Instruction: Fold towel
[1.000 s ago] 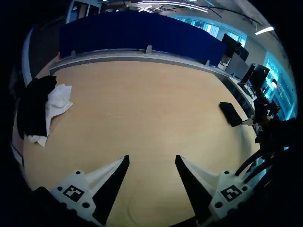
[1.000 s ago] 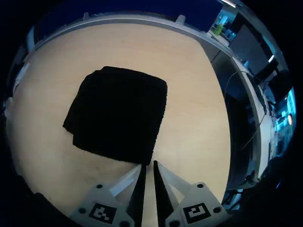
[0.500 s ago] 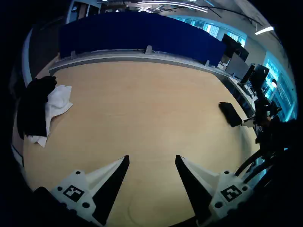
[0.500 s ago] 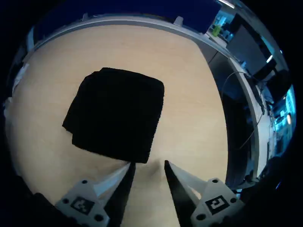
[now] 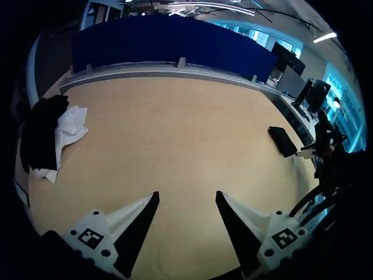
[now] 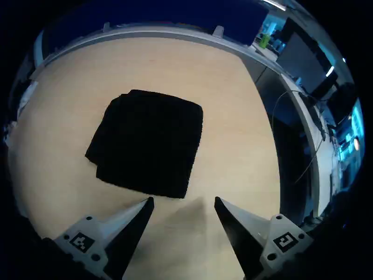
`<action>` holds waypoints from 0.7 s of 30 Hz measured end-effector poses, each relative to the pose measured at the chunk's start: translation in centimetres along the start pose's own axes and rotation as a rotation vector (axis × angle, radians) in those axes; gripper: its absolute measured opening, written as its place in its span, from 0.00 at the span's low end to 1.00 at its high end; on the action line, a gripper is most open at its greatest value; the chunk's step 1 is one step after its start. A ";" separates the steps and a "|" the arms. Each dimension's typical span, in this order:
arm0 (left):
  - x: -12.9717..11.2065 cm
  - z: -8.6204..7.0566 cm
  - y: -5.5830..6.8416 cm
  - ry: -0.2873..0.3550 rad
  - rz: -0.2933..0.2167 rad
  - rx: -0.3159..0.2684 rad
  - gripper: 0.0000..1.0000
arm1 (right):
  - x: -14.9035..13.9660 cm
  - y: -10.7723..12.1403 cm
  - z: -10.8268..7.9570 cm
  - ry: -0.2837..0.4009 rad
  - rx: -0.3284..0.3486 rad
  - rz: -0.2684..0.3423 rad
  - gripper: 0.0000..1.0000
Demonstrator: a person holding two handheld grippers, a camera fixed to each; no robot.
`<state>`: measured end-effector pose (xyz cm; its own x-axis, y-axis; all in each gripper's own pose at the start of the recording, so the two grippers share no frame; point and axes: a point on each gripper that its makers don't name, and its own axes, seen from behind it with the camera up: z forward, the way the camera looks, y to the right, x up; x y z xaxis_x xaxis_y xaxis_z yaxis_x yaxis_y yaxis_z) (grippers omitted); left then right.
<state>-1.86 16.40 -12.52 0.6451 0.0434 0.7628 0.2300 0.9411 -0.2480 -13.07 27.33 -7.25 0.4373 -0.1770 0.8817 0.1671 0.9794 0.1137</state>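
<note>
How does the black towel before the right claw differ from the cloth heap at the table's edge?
The black towel lies flat, folded square; the cloth heap is crumpled. The towel is all black; the heap mixes black and white. Both rest on the wooden table.

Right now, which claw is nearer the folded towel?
Right. The right claw sits open just short of the towel; the left claw is open over the table, well away from it.
</note>
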 end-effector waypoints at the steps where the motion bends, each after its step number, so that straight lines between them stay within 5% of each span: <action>1: 0.0 0.0 0.0 0.000 0.000 -0.001 0.90 | 0.2 -0.1 -0.1 0.004 0.000 -0.001 1.00; 14: 0.3 -0.4 0.2 0.007 0.001 -0.004 0.90 | 4.6 -4.2 -0.7 0.121 0.088 0.017 1.00; 21: 0.0 -0.4 0.0 0.006 0.003 -0.002 0.90 | 4.6 -5.9 0.5 0.115 0.114 0.019 1.00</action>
<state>-1.58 16.28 -12.75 0.6501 0.0439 0.7586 0.2300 0.9401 -0.2515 -12.49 20.82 -3.58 0.5390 -0.1622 0.8265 0.0591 0.9862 0.1549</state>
